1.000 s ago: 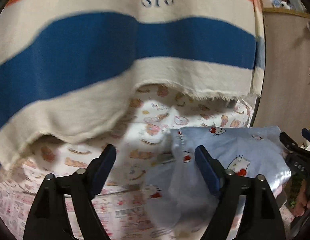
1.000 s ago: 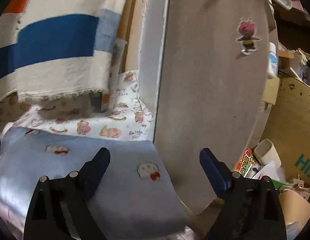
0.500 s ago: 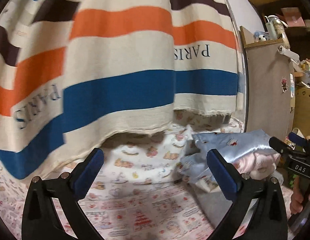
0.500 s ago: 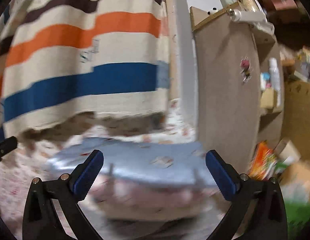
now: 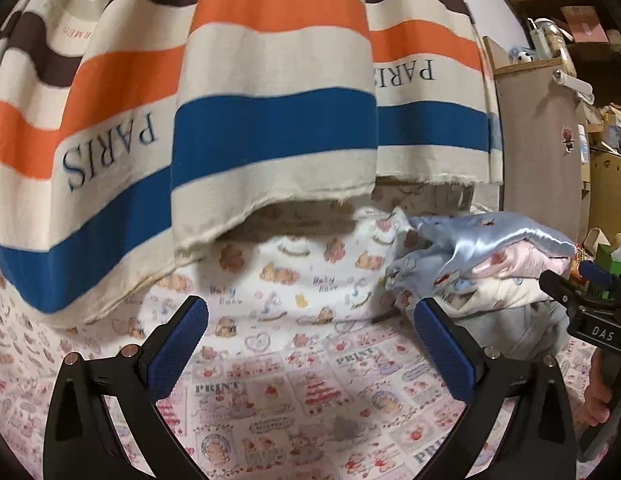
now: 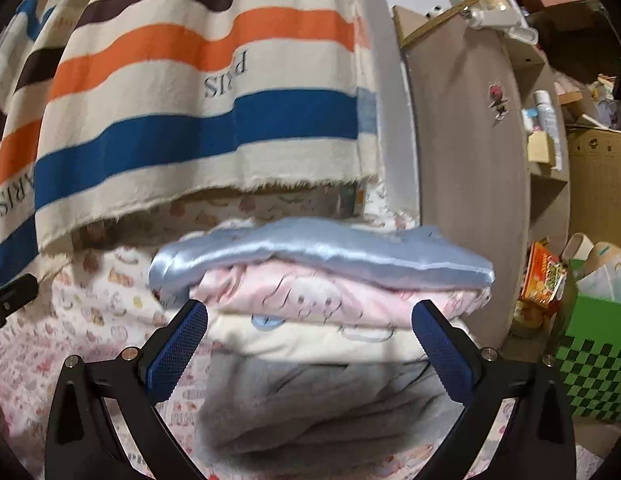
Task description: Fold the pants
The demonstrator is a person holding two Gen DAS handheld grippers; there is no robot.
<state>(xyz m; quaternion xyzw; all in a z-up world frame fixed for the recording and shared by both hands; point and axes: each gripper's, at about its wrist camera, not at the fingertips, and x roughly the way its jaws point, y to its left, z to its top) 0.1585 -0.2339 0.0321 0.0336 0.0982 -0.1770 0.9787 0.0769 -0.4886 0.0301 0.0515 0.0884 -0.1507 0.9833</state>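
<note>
Left of the stack of folded garments [image 6: 322, 304], the left gripper [image 5: 310, 348] is held wide apart and empty above the pink printed bedsheet [image 5: 294, 400]. On top of the stack the shiny pale-blue satin pants [image 6: 318, 252] are seen, apparently already folded. Facing the stack's front, the right gripper [image 6: 310, 352] is likewise spread with nothing between its pads. If a tidying press is judged useful, the top layer should be touched lightly so the slippery satin is not slid off.
</note>
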